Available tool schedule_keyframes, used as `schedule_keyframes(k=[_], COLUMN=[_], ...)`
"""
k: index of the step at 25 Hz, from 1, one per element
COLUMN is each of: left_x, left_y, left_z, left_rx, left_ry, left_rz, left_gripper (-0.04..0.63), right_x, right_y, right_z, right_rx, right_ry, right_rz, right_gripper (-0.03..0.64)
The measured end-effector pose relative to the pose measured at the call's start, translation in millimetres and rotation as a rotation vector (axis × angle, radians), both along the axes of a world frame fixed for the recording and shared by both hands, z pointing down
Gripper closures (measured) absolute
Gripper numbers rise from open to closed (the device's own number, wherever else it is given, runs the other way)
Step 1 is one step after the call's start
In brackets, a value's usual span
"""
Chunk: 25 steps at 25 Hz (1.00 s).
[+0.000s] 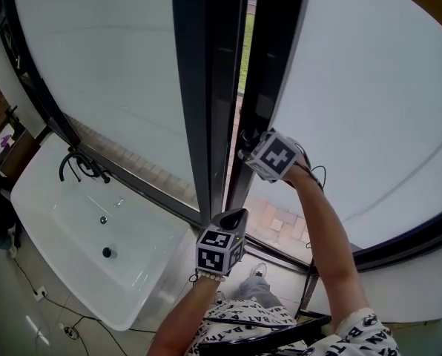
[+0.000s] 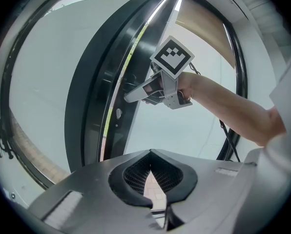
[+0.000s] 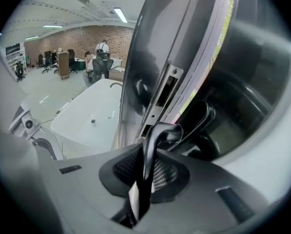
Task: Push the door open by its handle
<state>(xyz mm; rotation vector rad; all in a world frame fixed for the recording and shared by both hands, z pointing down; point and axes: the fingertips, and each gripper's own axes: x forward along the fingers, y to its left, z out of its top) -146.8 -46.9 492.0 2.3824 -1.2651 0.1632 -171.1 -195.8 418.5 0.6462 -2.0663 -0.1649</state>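
The door's dark frame [image 1: 269, 65] runs up the middle of the head view, with frosted glass [image 1: 362, 87] to its right. A thin gap shows green outside between it and the fixed frame [image 1: 206, 87]. My right gripper [image 1: 245, 151] is at the door frame's edge, shut on the black lever handle [image 3: 162, 130], which rises between its pads [image 3: 167, 172]. In the left gripper view, the right gripper [image 2: 131, 95] reaches in to the frame. My left gripper [image 1: 233, 216] hovers lower, just in front of the frames, shut and empty [image 2: 149, 152].
A white bathtub [image 1: 95, 228] with a black tap [image 1: 76, 162] stands at the lower left, close to the window wall. A black stand and cable [image 1: 310, 288] are at my right. The right gripper view shows an open room with a brick wall [image 3: 82, 35] behind.
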Motion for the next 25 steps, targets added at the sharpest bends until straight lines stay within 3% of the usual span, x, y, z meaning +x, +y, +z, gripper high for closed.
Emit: schedule_keyframes(k=[4,17,25], left_x=[11,53,77], left_y=[-9,-51,-105], left_z=[0,-1,-8], left_rx=[-0.005,-0.026,-0.021], left_ry=[0.0,-0.015,-0.018], left_rz=[0.018,0.006,-0.058], left_gripper=[0.595,0.595,0.595], right_x=[11,28,44], right_y=[-11,-53,-101], right_z=[7,9,6], right_rx=[-0.032,-0.12,-0.125], right_ry=[0.007,-0.117,-0.173], right_rz=[0.013,-0.001,0.016], right_gripper=[0.583,0.584,0.588])
